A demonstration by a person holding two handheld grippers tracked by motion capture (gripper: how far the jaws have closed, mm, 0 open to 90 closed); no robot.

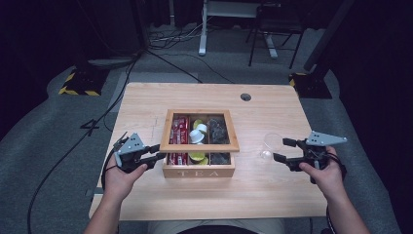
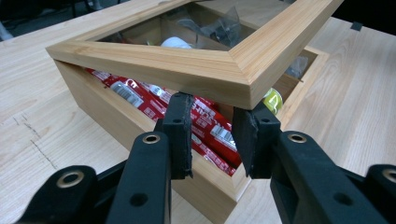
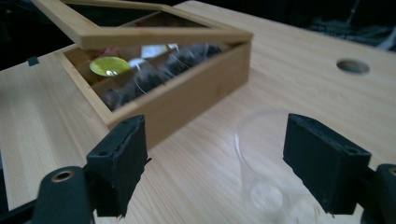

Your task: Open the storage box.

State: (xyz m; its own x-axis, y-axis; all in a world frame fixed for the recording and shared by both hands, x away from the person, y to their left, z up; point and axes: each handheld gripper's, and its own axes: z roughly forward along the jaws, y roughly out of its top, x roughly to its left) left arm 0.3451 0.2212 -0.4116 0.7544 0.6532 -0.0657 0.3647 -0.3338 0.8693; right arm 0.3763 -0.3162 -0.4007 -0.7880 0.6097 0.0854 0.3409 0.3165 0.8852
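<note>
A wooden tea box [image 1: 198, 172] marked TEA stands mid-table, and its glass-windowed lid [image 1: 200, 147] is raised at the front. Inside are red packets [image 2: 212, 133], yellow and white capsules [image 1: 198, 131] and dark tea bags [image 1: 218, 130]. My left gripper [image 1: 159, 152] is at the box's front left corner. In the left gripper view its jaws [image 2: 212, 112] stand narrowly apart under the lid's corner [image 2: 247, 88], which rests on their tips. My right gripper [image 1: 281, 149] is wide open to the right of the box. A clear cup [image 3: 266, 154] lies between its jaws [image 3: 215, 140].
The light wooden table [image 1: 146, 102] has a cable hole [image 1: 246, 96] at the back right. Cables, a chair and stand bases sit on the grey floor beyond. Bare tabletop lies left of the box and along the front edge.
</note>
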